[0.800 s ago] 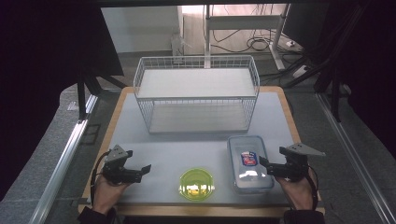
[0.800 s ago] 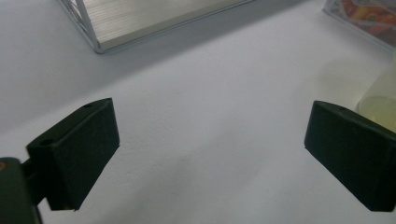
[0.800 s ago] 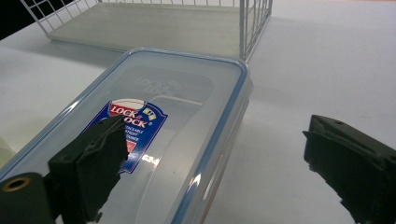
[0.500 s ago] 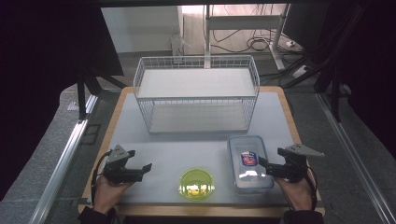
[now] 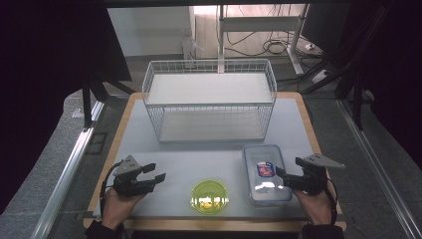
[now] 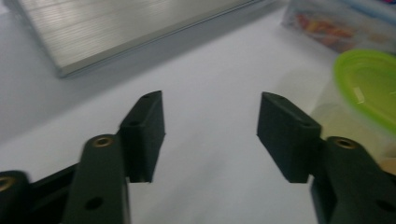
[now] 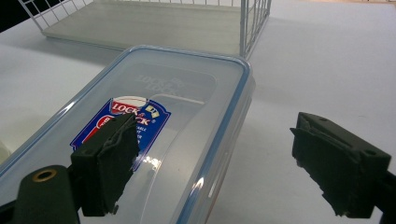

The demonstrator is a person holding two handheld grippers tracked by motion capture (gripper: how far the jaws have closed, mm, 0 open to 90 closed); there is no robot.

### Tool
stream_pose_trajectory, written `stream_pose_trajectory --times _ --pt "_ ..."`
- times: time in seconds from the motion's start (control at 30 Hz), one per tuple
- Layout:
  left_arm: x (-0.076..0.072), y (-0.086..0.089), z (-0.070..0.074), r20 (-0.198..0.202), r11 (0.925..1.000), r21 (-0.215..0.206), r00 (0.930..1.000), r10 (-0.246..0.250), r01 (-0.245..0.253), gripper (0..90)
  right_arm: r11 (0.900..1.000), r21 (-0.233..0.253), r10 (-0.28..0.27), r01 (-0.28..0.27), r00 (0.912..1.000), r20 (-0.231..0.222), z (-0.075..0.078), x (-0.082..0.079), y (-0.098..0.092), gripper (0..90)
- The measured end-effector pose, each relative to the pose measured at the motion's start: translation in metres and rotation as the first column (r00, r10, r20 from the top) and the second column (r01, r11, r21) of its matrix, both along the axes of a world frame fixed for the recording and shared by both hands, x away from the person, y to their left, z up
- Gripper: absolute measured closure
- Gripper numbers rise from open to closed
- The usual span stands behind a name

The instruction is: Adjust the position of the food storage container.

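Glossy clear plastic box (image 5: 265,174), glossy green plastic lid (image 5: 209,196), white wire basket (image 5: 209,99)

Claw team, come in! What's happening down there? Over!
Both claws open. Right claw straddles clear box edge. Left claw beside green lid. Nothing blocking.

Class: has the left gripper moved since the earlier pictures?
Yes. The left gripper has shifted slightly right, toward the green lid.

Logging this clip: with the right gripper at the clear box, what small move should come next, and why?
Probably close the right gripper on the long edge of the clear rectangular plastic box with the blue-rimmed lid. Its jaws stand open, one above the lid, the other outside over the white table, so the edge already lies between them.
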State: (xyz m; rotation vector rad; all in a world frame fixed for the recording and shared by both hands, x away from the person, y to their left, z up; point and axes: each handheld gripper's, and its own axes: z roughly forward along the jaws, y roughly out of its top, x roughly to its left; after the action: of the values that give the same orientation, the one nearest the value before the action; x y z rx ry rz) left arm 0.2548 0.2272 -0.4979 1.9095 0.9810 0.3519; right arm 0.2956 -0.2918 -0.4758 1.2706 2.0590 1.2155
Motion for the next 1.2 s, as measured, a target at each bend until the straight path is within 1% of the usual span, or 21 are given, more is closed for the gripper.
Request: stream_pose_trajectory --times 0.1,0.23,0.27,0.37,0.47,0.53,0.63,0.67,0.7,0.73,0.77,0.8,0.83,0.87,0.9,0.93,0.97,1.03,1.07,1.1,1.2 --pt "-0.002 -0.014 0.004 -0.003 0.9993 0.007 0.9993 -0.037 0.037 58.6 1.0 -0.005 -0.002 0.002 1.0 0.004 0.0 0.0 0.0 14.6" --pt "-0.004 -0.023 0.007 -0.007 0.998 0.009 0.998 -0.062 0.062 72.0 1.0 -0.008 -0.003 0.003 1.0 0.008 0.0 0.0 0.0 14.7" --pt "-0.005 -0.026 0.009 -0.008 0.9973 -0.001 0.9973 -0.073 0.073 72.0 1.0 -0.008 -0.003 0.003 1.0 0.008 0.0 0.0 0.0 14.7" --pt "-0.009 -0.039 0.015 0.002 0.9936 -0.024 0.9939 -0.111 0.111 83.3 1.0 -0.024 -0.004 0.004 1.0 -0.003 -0.002 0.0 0.002 14.8" --pt "-0.012 -0.047 0.018 0.011 0.9912 -0.029 0.9916 -0.129 0.129 89.4 0.999 -0.036 -0.002 0.002 1.0 -0.001 -0.002 0.0 0.003 14.8" --pt "-0.015 -0.056 0.021 0.01 0.9875 -0.033 0.988 -0.154 0.154 89.7 0.999 -0.04 -0.002 0.002 1.0 0.003 -0.002 0.0 0.004 14.8" --pt "-0.023 -0.078 0.025 0.012 0.9757 -0.037 0.9764 -0.216 0.216 89.7 0.999 -0.04 -0.01 0.01 0.9999 0.005 -0.002 0.0 0.003 14.8" --pt "-0.023 -0.078 0.025 0.012 0.9757 -0.037 0.9764 -0.216 0.216 89.7 0.999 -0.036 -0.014 0.015 0.9999 0.003 -0.002 0.0 0.003 14.7" --pt "-0.027 -0.091 0.026 0.017 0.9681 -0.028 0.9685 -0.249 0.249 89.8 0.999 -0.032 -0.017 0.017 0.9999 0.0 -0.002 0.0 0.002 14.7" --pt "-0.027 -0.091 0.026 0.017 0.9681 -0.028 0.9685 -0.249 0.249 89.7 0.999 -0.031 -0.02 0.02 0.9998 -0.001 -0.002 0.0 0.002 14.7" --pt "-0.029 -0.097 0.025 0.015 0.9629 -0.03 0.9633 -0.268 0.268 89.7 0.999 -0.031 -0.02 0.02 0.9998 -0.001 -0.002 0.0 0.002 14.7" --pt "-0.033 -0.108 0.025 0.005 0.9531 -0.046 0.9542 -0.299 0.299 89.8 0.999 -0.035 -0.023 0.023 0.9997 0.002 -0.001 0.0 0.002 14.7" --pt "-0.033 -0.108 0.025 0.005 0.9531 -0.046 0.9542 -0.299 0.299 89.8 0.999 -0.035 -0.025 0.025 0.9997 0.005 -0.001 -0.001 0.002 14.7" --pt "-0.038 -0.12 0.025 0.001 0.9418 -0.053 0.9431 -0.333 0.332 89.8 0.999 -0.034 -0.025 0.025 0.9997 0.007 -0.001 -0.001 0.002 14.7" --pt "-0.038 -0.12 0.025 0.001 0.9418 -0.053 0.9431 -0.333 0.332 89.8 0.999 -0.034 -0.025 0.025 0.9997 0.007 -0.001 -0.001 0.002 14.7" --pt "-0.043 -0.13 0.025 0.003 0.9343 -0.044 0.9353 -0.354 0.354 89.7 0.999 -0.035 -0.023 0.024 0.9997 0.009 -0.001 -0.001 0.002 14.7" --pt "-0.043 -0.13 0.025 0.003 0.9343 -0.044 0.9353 -0.354 0.354 89.7 0.999 -0.035 -0.023 0.024 0.9997 0.009 -0.001 -0.001 0.002 14.7" --pt "-0.049 -0.143 0.022 -0.002 0.9251 -0.03 0.9255 -0.379 0.379 89.7 0.999 -0.041 -0.024 0.024 0.9997 0.002 -0.001 0.0 0.002 14.7" --pt "-0.049 -0.143 0.022 -0.002 0.9251 -0.03 0.9255 -0.379 0.379 89.7 0.999 -0.041 -0.024 0.024 0.9997 0.002 -0.001 0.0 0.002 14.7" --pt "-0.052 -0.151 0.018 -0.012 0.9189 -0.019 0.919 -0.394 0.394 89.7 0.999 -0.042 -0.022 0.022 0.9998 0.003 -0.001 0.0 0.002 14.7" --pt "-0.056 -0.16 0.012 -0.021 0.9131 0.007 0.913 -0.407 0.408 89.7 0.999 -0.045 -0.021 0.022 0.9997 0.008 -0.001 -0.001 0.003 14.7"
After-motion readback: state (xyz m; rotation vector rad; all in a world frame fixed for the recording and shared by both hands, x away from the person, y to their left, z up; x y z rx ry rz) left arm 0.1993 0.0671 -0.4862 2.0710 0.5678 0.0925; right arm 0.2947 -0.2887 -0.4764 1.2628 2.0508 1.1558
